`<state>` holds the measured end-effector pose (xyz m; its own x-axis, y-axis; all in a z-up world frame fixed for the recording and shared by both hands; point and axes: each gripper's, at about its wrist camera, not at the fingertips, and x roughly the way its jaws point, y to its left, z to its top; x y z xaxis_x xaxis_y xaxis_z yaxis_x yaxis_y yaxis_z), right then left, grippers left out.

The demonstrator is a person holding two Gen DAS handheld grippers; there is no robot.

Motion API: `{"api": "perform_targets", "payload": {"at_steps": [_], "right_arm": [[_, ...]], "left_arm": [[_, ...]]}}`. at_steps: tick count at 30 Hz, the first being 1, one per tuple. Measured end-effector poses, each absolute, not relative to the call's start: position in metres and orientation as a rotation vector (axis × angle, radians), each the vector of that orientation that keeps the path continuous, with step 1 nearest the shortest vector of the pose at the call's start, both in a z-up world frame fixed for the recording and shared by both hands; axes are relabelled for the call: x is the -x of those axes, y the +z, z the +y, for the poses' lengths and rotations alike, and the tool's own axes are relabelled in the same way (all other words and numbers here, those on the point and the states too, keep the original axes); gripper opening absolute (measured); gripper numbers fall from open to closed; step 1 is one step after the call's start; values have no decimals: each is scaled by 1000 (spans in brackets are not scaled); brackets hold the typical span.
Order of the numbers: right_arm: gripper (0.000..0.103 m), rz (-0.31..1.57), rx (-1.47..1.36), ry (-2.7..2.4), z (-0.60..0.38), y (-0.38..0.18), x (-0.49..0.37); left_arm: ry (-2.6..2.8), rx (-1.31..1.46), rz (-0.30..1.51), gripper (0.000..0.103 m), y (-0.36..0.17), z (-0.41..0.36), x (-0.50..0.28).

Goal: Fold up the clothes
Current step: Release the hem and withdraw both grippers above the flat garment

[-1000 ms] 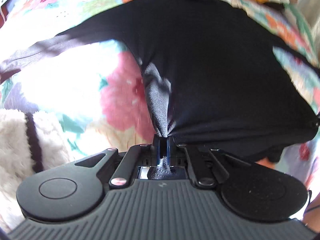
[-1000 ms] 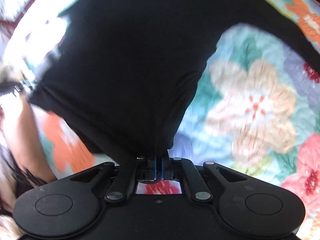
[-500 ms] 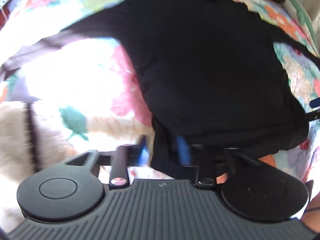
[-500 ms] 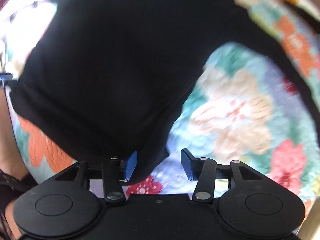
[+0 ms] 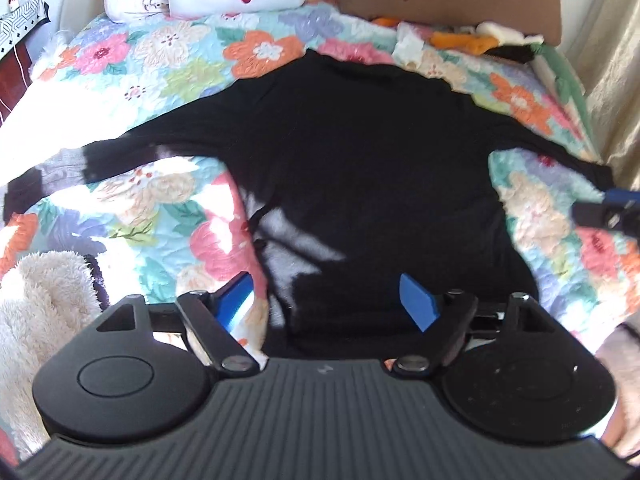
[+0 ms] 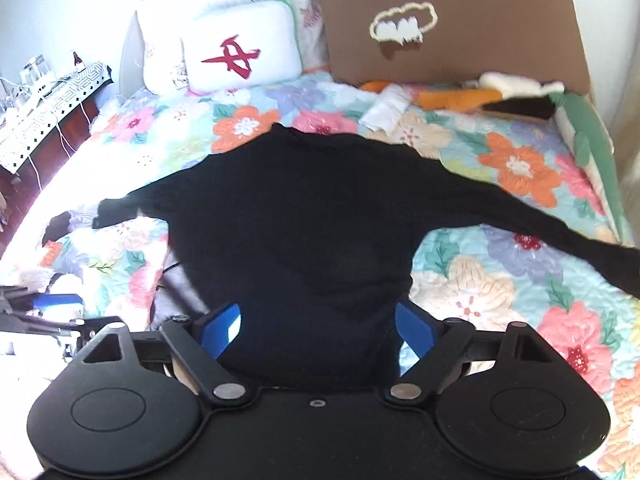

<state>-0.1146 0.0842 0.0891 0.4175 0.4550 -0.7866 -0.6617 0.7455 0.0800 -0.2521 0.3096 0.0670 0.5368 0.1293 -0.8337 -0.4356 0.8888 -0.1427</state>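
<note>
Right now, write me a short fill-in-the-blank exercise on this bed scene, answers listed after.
1. The black sweater lies spread on a quilt printed with ____.
2. Both of the sweater's ____ stretch out sideways.
3. The left gripper and the right gripper have just been opening; no cloth is pinched, so both are ____.
4. Near the head of the bed, right of the white pillow, stands a brown ____ box.

Answers: flowers; sleeves; open; cardboard
</note>
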Motion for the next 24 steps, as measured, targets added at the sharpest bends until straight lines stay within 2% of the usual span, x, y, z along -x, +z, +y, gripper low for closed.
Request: {"api": "perform_targets", "payload": {"at_steps": [3, 6, 24], "right_arm": [[88, 878, 304, 710, 94, 87, 128], [89, 891, 325, 676, 102, 82, 138], [90, 831, 327, 495, 76, 66, 154]], "left_arm": [[364, 288, 938, 96, 75, 297, 246], [367, 186, 952, 100, 73, 275, 239], [380, 118, 995, 103, 61, 222, 233]]}}
